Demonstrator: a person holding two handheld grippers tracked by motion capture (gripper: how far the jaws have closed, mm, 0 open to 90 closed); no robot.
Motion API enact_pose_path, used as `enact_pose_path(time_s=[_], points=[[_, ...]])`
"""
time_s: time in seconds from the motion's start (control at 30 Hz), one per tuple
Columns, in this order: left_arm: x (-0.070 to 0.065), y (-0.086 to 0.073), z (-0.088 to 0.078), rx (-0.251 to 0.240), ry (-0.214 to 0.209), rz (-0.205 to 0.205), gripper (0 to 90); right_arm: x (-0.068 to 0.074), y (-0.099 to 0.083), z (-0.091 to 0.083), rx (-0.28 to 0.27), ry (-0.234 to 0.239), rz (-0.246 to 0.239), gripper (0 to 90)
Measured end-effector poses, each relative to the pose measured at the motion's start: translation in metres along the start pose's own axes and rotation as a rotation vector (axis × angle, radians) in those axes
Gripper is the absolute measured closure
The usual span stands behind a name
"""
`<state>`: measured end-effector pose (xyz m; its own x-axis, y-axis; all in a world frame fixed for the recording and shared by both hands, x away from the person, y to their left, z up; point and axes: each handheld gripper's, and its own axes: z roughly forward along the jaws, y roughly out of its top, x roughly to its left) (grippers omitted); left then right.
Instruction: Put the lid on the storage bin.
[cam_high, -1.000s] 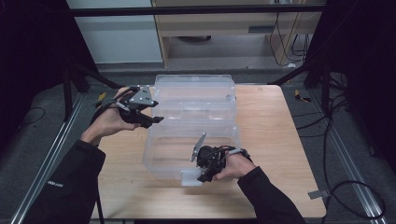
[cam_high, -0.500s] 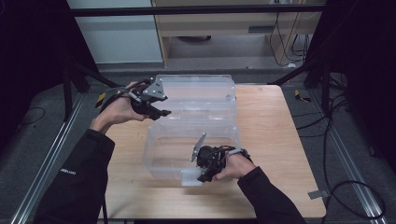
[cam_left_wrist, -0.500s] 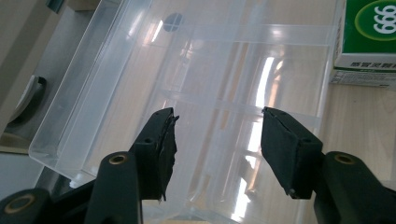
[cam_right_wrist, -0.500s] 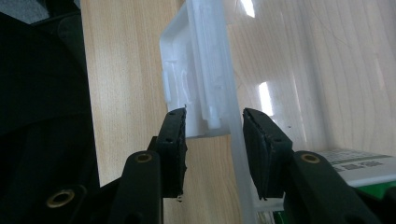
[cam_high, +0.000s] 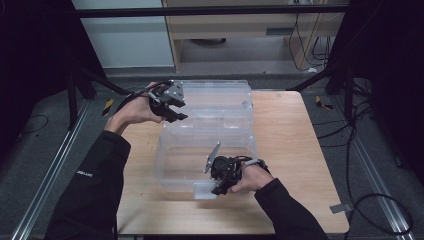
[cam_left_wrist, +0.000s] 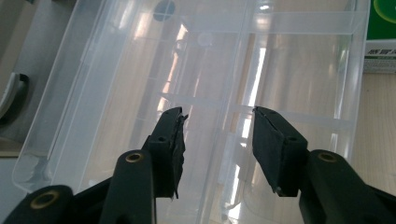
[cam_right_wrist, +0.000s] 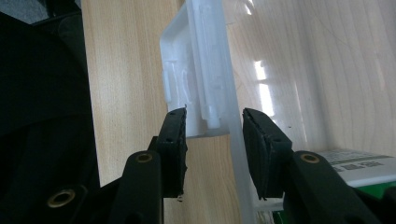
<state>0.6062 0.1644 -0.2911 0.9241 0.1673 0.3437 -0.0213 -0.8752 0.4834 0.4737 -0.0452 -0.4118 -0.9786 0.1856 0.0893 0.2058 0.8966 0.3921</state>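
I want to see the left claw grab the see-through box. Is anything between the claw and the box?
No, nothing visible is in the way. The left gripper sits at the far left corner of the clear plastic box, and its jaws, which have just been closing, have bare plastic right ahead and nothing pinched yet.

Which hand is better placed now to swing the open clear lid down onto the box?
Left. The left tongs, jaws just closing, sit at the raised lid with nothing gripped yet. The right tongs straddle the latch on the box front wall, steadying it.
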Motion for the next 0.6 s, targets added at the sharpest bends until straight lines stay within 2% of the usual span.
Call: enact_pose_path(time_s=[0.27,0.47,0.6], points=[[0.007,0.001,0.014,0.022,-0.010,0.021,57.1,-0.001,0.000,0.000,0.001,0.000,-0.005,61.1],[0.009,0.002,0.021,0.035,-0.037,0.024,62.4,-0.001,0.000,0.000,0.001,0.004,-0.003,61.1],[0.007,0.004,0.026,0.042,-0.057,0.053,68.0,0.000,0.001,0.000,0.004,0.006,0.002,61.1]])
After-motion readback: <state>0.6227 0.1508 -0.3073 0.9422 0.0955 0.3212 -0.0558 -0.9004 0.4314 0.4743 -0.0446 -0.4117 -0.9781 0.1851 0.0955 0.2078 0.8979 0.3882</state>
